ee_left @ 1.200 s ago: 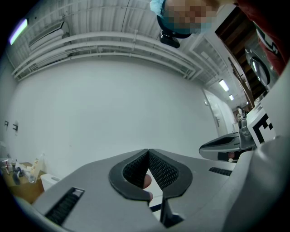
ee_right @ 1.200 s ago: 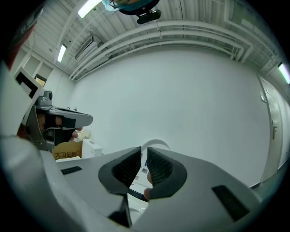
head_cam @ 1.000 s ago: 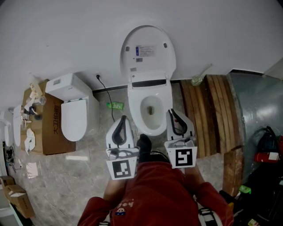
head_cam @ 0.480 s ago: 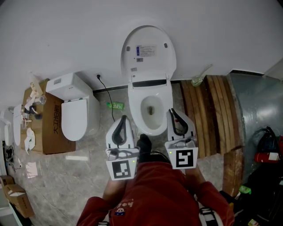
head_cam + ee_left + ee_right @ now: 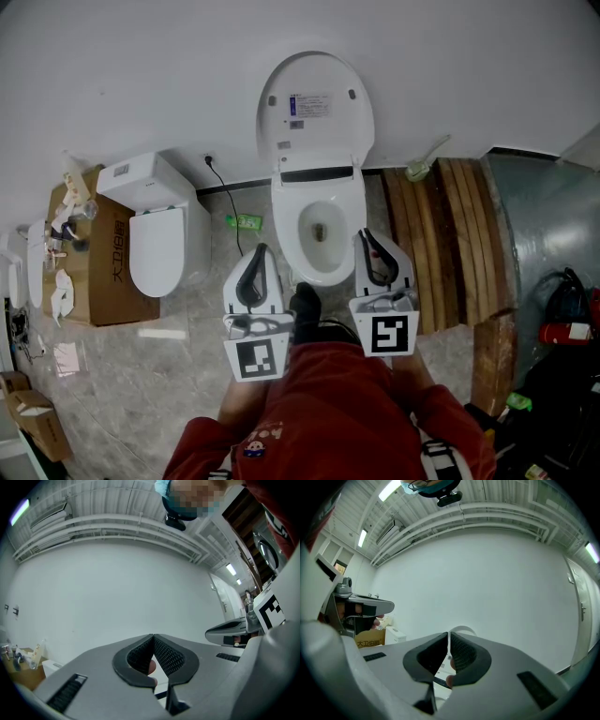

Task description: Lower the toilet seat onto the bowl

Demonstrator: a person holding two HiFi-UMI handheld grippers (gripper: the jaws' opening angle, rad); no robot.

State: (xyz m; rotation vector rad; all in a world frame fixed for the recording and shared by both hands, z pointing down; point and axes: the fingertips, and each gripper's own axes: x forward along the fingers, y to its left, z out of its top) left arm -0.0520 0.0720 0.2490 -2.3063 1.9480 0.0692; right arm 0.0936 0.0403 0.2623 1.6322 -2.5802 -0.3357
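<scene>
A white toilet stands against the wall in the head view, its lid and seat [image 5: 315,105] raised upright above the open bowl [image 5: 320,236]. My left gripper [image 5: 262,251] is held near the bowl's front left, tips together, with nothing between them. On the bowl's front right my right gripper [image 5: 363,235] is shut and empty too. In the left gripper view the left gripper's [image 5: 153,637] jaws meet at the tips against the white wall. The right gripper view shows the right gripper's [image 5: 449,635] jaws closed, with the raised lid [image 5: 461,630] just behind them.
A second white toilet [image 5: 157,231] with its lid down stands to the left beside a cardboard box [image 5: 101,265] with clutter on top. Wooden planks [image 5: 456,239] lie to the right by a grey panel. A toilet brush [image 5: 419,167] leans at the wall. A black cable [image 5: 225,202] runs down the floor.
</scene>
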